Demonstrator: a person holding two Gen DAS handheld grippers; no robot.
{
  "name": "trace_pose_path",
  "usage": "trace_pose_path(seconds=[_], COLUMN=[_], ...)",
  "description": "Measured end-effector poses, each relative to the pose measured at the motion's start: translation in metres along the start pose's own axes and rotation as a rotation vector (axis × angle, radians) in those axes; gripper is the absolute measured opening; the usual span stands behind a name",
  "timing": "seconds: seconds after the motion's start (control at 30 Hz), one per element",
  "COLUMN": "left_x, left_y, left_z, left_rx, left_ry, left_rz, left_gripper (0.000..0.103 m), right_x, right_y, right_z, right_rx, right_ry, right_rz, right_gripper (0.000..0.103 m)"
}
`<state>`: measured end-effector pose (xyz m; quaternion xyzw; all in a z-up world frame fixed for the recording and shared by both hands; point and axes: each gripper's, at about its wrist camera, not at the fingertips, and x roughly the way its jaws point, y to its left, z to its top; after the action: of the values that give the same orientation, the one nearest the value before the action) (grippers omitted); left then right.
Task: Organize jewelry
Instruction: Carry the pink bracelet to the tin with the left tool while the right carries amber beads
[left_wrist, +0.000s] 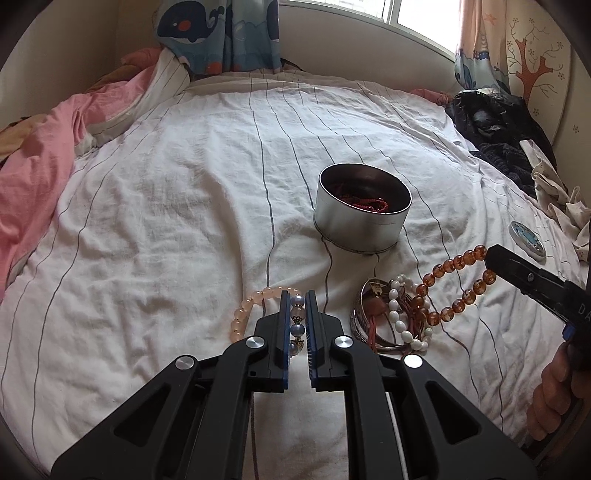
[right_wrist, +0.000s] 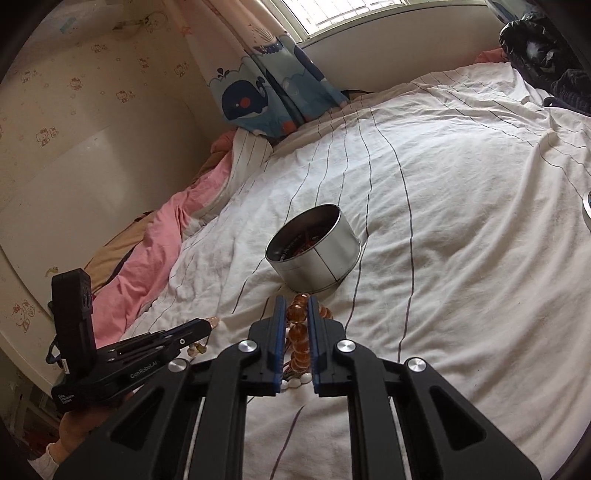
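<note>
A round silver tin (left_wrist: 362, 214) stands open on the striped white bedsheet with red beads inside; it also shows in the right wrist view (right_wrist: 314, 254). My left gripper (left_wrist: 297, 299) is shut on a pink and grey bead bracelet (left_wrist: 255, 301) lying on the sheet. My right gripper (right_wrist: 296, 306) is shut on an amber bead bracelet (right_wrist: 299, 332) and lifts one end; the amber bracelet (left_wrist: 452, 284) hangs from the right gripper (left_wrist: 489, 258) in the left wrist view. A pile of jewelry (left_wrist: 388, 317) with white beads and bangles lies beside it.
A tin lid (left_wrist: 526, 236) lies at the right on the sheet. Dark clothes (left_wrist: 491, 122) are heaped at the far right. A pink quilt (left_wrist: 40, 173) is bunched at the left. A whale-print curtain (left_wrist: 218, 33) hangs at the bed's head.
</note>
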<state>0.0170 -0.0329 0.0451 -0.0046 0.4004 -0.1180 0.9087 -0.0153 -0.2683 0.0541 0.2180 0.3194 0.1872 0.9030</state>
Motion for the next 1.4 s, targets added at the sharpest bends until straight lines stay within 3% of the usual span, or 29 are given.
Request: trace_pose_path(seconds=[0.5,1.4], left_x=[-0.008,-0.005], left_y=[-0.018,-0.032], left_z=[0.019,0.050], left_rx=[0.053,0.072], left_ry=[-0.056,-0.105], left_rz=[0.010,-0.022], left_gripper=[0.007,0.007], right_x=[-0.003,0.020], right_y=[0.008,0.015], right_z=[0.018,0.048], right_rx=[0.020,-0.052], right_ry=[-0.048,-0.051], right_rz=[0.111,0.120], right_gripper=[0.012,0.012])
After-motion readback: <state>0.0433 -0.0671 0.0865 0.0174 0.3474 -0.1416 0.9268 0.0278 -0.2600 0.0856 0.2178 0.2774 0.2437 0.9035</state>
